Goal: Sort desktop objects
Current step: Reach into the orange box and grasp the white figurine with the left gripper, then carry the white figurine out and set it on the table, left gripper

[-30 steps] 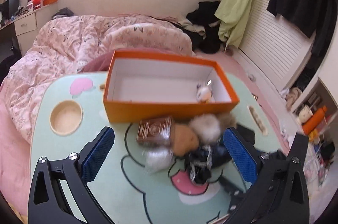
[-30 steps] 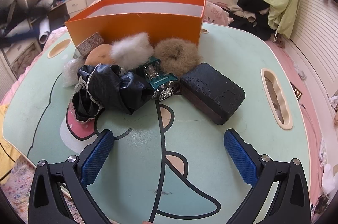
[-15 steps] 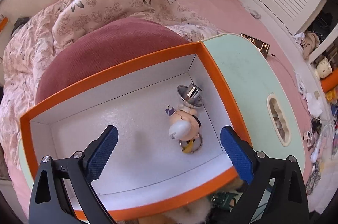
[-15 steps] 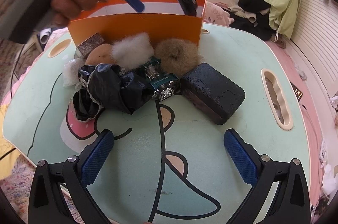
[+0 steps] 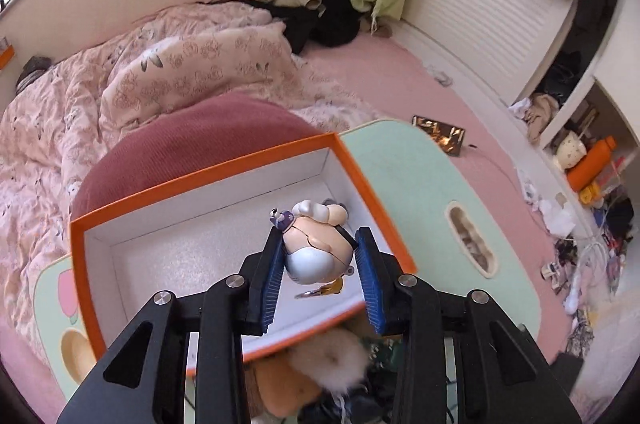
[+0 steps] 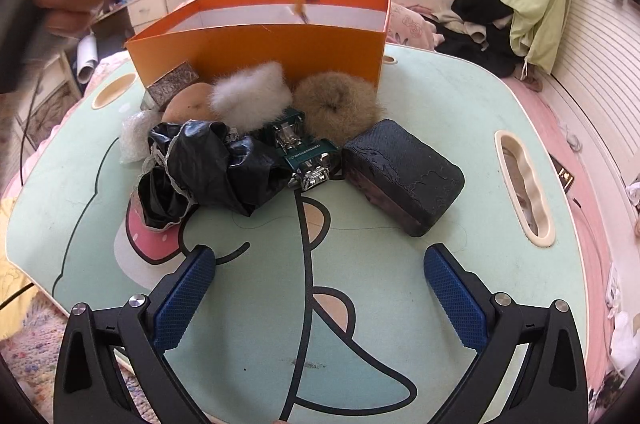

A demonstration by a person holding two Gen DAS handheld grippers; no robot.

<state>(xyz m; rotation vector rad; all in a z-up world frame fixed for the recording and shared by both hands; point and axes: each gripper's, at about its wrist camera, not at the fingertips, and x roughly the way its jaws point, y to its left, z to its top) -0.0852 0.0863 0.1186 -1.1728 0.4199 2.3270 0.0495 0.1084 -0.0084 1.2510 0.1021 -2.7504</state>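
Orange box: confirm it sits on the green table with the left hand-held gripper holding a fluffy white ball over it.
Wrong thing held. The left hand-held gripper holds a small toy figure, not a fluffy ball, over the orange box on the green table; the left wrist view shows it.

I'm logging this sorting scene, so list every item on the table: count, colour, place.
box: 1, orange, back of table
figurine: 1, cream and white, held above box
fluffy scrunchies: 2, white and brown, against box front
black bundle: 1, table middle
green car: 1, beside bundle
dark case: 1, right of car
table: 1, mint green
left tool: shut on figurine
right tool: open, empty, above the table's near edge
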